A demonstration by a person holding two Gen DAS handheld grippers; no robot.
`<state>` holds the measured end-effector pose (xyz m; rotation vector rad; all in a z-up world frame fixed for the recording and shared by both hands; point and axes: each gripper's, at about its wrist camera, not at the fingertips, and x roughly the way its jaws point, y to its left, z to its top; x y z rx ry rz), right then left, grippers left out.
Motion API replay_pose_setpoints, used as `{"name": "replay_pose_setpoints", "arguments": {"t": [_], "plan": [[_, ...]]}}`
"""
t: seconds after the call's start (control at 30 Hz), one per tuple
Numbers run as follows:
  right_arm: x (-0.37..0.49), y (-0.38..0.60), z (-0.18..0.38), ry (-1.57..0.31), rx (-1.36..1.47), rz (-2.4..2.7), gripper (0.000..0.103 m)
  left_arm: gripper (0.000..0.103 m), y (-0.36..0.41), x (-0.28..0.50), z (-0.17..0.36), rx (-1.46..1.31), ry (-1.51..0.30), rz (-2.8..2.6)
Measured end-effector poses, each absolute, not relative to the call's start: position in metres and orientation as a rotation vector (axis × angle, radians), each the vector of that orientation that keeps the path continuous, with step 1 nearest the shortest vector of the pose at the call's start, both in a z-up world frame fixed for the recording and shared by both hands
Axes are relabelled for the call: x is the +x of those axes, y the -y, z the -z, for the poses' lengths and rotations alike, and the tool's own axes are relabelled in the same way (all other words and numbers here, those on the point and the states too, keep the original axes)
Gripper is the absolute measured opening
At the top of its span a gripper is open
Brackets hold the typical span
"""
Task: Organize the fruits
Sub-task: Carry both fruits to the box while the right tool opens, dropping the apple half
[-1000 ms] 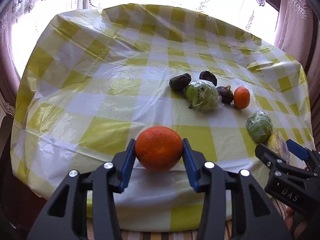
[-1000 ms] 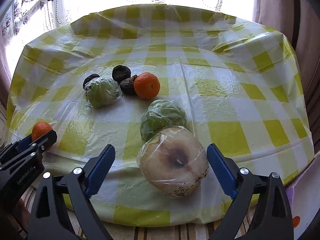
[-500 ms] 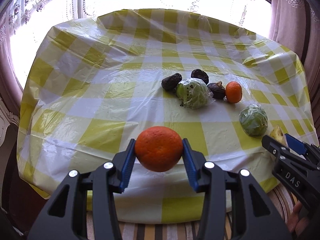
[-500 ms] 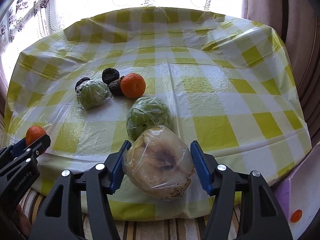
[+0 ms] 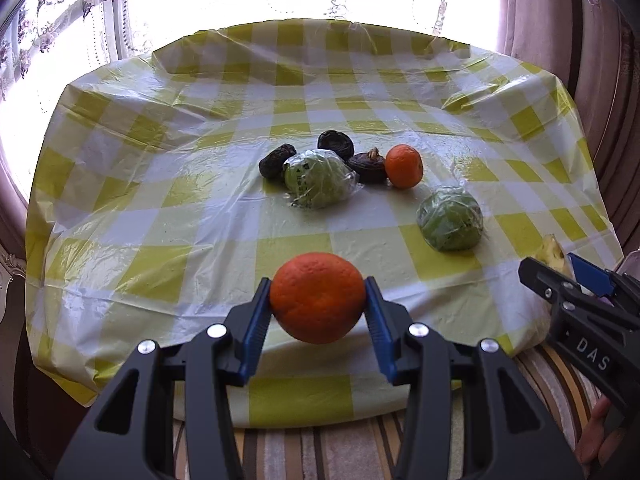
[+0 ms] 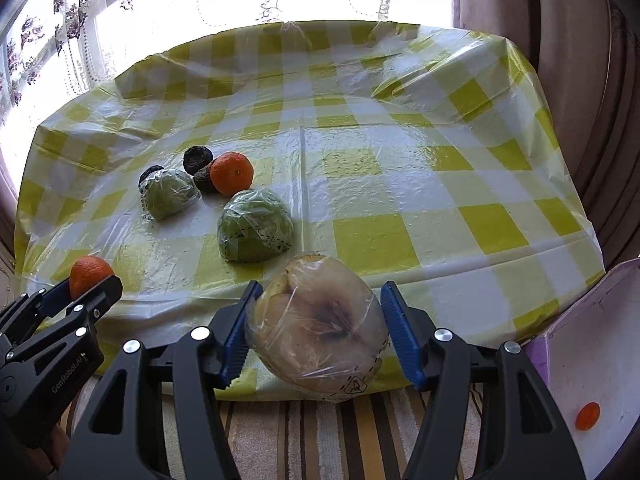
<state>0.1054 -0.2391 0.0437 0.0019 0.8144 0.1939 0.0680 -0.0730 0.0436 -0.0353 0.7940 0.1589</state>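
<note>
I've got fruit in both grippers right now. My left gripper (image 5: 318, 306) is pinching an orange (image 5: 317, 297), blue pads pressed on its two sides, and the orange hangs clear over the near edge of the table (image 5: 168, 216). My right gripper (image 6: 318, 328) is clamped on a pale wrapped fruit (image 6: 316, 324), cut face towards the camera, cling film bunched between the pads; it too sits out past the table's edge, above the striped rug (image 6: 304, 432).

What worries me is that film. The pads bear on slick plastic, not flesh, so I judge the wrapped fruit could slide or rotate in the grip if I swing it sharply, and it looks soft enough to bruise if I squeeze harder.

The orange is round and held only across its middle; a quick tilt could roll it out, and from here it would land on the rug, not the cloth.

The box (image 6: 592, 344) at the lower right, with one small orange fruit (image 6: 587, 415) inside, looks like the likely destination. Both grippers are close together, so heading there at once risks a clash.

On the table sit two green wrapped fruits (image 5: 449, 218), another orange (image 5: 403, 165) and three dark fruits (image 5: 335, 143).
</note>
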Motion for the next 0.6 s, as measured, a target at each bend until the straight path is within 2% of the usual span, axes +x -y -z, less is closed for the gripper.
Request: {"name": "replay_pose_setpoints", "arguments": {"t": [0.6], "plan": [[0.088,0.305,-0.049,-0.808,0.070,-0.122,0.060,0.046,0.153,0.071,-0.045,0.082,-0.799,-0.028]]}}
